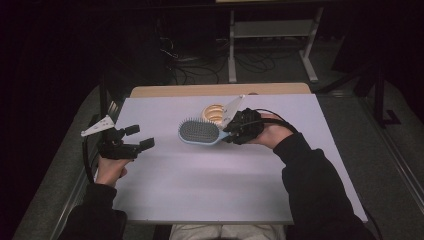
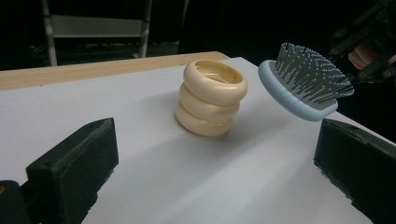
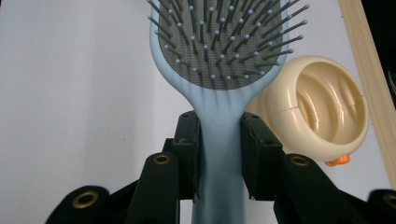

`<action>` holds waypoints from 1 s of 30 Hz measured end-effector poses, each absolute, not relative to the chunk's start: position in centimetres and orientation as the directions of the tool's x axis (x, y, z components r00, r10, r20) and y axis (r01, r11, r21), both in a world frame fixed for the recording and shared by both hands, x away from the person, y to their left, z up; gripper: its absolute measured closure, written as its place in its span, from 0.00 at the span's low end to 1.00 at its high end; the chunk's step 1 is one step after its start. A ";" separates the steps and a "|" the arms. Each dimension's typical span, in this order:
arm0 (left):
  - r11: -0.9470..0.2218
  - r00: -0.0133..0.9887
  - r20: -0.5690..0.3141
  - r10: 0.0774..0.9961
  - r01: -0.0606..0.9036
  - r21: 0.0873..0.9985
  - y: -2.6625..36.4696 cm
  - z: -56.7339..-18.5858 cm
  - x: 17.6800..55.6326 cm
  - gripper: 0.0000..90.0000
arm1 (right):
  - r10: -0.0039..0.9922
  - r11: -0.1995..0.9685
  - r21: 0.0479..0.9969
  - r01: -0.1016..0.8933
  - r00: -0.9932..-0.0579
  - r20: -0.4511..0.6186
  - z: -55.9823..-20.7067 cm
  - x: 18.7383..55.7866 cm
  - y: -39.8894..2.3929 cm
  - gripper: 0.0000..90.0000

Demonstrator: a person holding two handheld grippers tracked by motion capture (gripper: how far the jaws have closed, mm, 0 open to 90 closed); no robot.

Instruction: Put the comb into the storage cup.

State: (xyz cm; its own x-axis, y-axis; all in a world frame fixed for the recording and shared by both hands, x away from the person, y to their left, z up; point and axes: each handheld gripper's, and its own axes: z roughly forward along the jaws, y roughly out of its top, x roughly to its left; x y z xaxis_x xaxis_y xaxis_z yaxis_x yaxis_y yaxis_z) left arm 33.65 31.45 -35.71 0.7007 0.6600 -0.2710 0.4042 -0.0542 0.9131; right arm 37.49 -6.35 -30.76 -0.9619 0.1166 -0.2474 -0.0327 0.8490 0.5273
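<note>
Right gripper point(image 1: 231, 131) pinches the handle of the light blue hairbrush point(image 1: 199, 132); in the right gripper view both black jaws press flat against the narrow neck of the handle point(image 3: 219, 140), just below the bristle pad. Brush is held clear of the white table sheet point(image 1: 210, 185), head pointing toward the person's left, bristles up and tilted.

Left gripper point(image 1: 135, 137) hovers near the left edge of the sheet, jaws spread wide, nothing between them.

Cream ribbed holder point(image 2: 211, 98), shaped like three stacked rings with an open top, stands upright on the sheet just behind the brush head.

Progress, as a judgement: the pick-up looks done, brush lifted and secure. What is left appears to be carrying it to the holder and setting it in or beside it; no contact between the two yet.

Hard to read: lower end of the handle is cut off at the frame's bottom edge. A small orange piece point(image 3: 337, 161) at the holder's base cannot be identified. Room beyond the table is too dark to sort out.
</note>
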 end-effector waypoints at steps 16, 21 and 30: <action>-0.015 0.731 -0.330 0.597 0.421 0.907 28.2 -34.5 35.0 0.00 | 0.132 0.834 0.550 -0.043 -0.953 -0.273 -29.2 37.7 -5.6 0.76; -0.005 0.737 -0.345 0.581 0.427 0.904 27.3 -34.4 35.5 0.00 | 0.132 0.834 0.550 -0.049 -0.950 -0.284 -29.0 37.9 -5.1 0.76; 0.017 0.739 -0.375 0.559 0.442 0.897 26.1 -34.2 36.1 0.00 | 0.126 0.838 0.543 -0.057 -0.947 -0.295 -29.3 38.1 -4.4 0.76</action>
